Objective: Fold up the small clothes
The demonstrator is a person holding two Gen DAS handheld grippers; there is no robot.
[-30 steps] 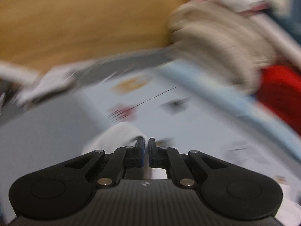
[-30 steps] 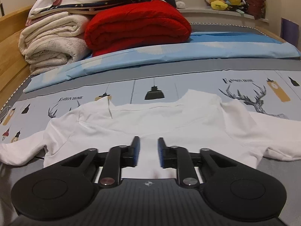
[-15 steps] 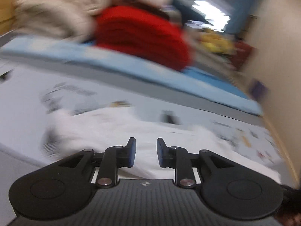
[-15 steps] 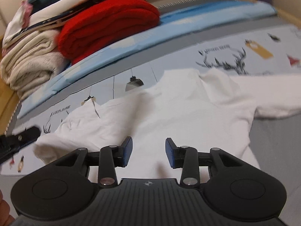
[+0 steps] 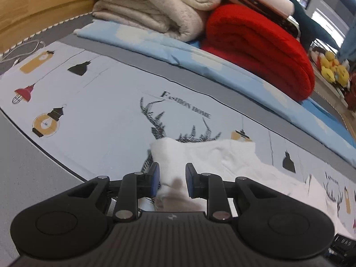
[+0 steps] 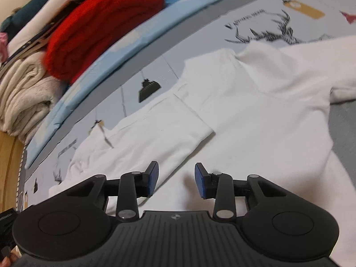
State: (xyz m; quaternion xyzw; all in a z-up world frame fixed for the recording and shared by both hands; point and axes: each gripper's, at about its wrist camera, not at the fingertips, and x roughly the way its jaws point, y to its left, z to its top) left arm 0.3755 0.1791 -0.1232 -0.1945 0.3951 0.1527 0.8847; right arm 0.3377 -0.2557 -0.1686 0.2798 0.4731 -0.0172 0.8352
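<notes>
A small white long-sleeved top [image 6: 255, 111] lies flat on the printed bed sheet [image 6: 200, 44]. Its left sleeve [image 6: 155, 138] is folded in across the body; the right sleeve [image 6: 333, 51] stretches out to the right. My right gripper [image 6: 175, 181] is open and empty, low over the top's lower body, just below the folded sleeve's cuff. My left gripper [image 5: 170, 182] is open, its jaws either side of the white fabric at the top's left edge [image 5: 175, 155]. The left fingers [image 5: 154, 179] are not closed on the cloth.
A red folded blanket [image 5: 262, 44] and cream folded blankets [image 5: 155, 6] are stacked along the back on a light blue sheet [image 5: 222, 66]. A wooden bed frame [image 5: 33, 6] is at the left. Yellow plush toys [image 5: 333, 69] sit far right. A white cable [image 5: 22, 51] lies at the far left.
The left gripper opened, let go of the sleeve and swung round to the top's left edge. The sleeve now lies folded over the body. The right gripper opened wider and tilted over the top.
</notes>
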